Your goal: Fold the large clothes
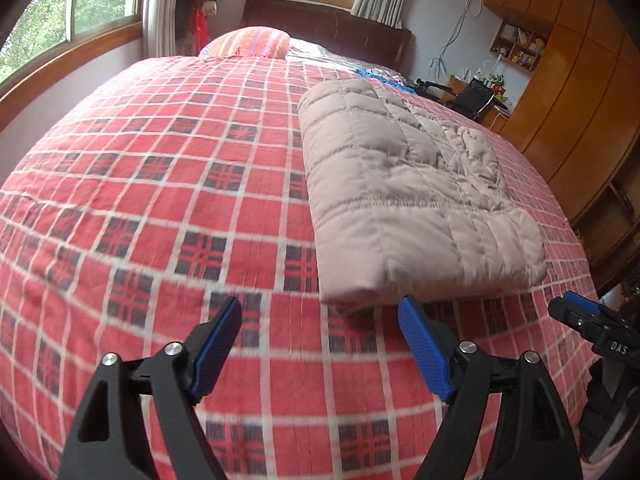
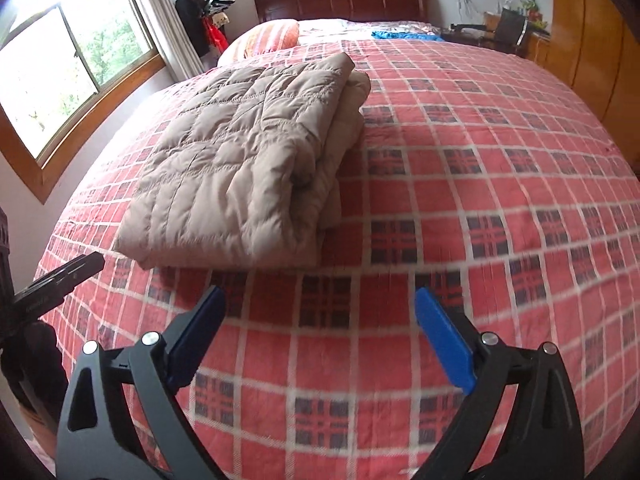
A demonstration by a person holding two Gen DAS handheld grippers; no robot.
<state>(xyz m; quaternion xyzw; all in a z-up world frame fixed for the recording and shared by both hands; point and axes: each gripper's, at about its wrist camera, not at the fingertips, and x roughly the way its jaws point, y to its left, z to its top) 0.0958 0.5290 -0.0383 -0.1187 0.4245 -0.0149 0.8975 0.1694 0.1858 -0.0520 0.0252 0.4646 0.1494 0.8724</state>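
Plaid bedspread (image 1: 160, 200) bears folded quilted jacket (image 1: 400, 184), seemingly flat.

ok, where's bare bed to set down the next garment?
Free: plaid bedspread between the folded beige jacket and the window-side edge, and the right half toward the wardrobe. Crowded: head end, with a striped pillow and blue cloth.

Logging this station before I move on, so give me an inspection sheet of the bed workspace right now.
Surface: bed under red plaid cover, wrinkled.
Job's things: beige quilted jacket folded into a rectangle, lying flat.
Clutter: striped pillow and blue cloth near headboard.
Grippers: left tool open, empty; right tool open, empty; neither touches the jacket.
Cables: wires hang on far wall.
Surroundings: windows, curtains, wooden wardrobe.
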